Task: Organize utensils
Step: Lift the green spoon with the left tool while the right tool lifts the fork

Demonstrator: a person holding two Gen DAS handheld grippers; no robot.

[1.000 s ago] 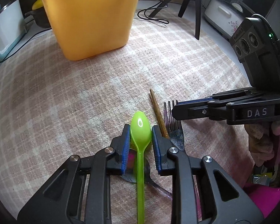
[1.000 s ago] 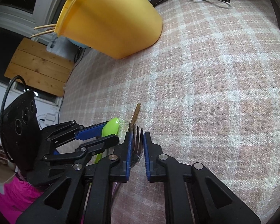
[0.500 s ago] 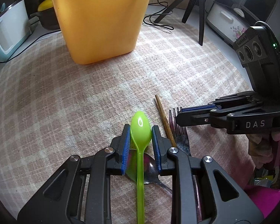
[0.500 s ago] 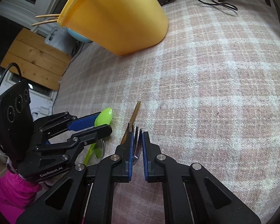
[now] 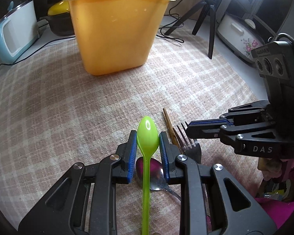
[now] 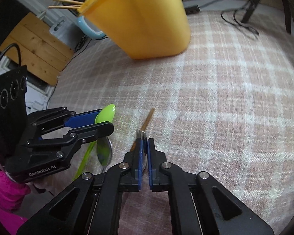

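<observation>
Gripping the green spoon (image 5: 148,135) by its bowl, the left tongs (image 5: 148,145) hold it above a metal spoon (image 5: 156,176) on the checked surface (image 5: 68,107). Right tongs (image 6: 144,152) have just been closing and now pinch the fork (image 6: 142,134) (a brown chopstick (image 6: 148,118) lies just beside it). Yellow utensil bin (image 5: 115,35) stands well beyond.

The right gripper (image 6: 144,143) has just been closing and pinches a fork (image 6: 141,134) edge-on. Left, the left gripper (image 6: 100,120) clamps a green spoon (image 6: 105,113); a yellow bin (image 6: 147,17) stands far.
</observation>
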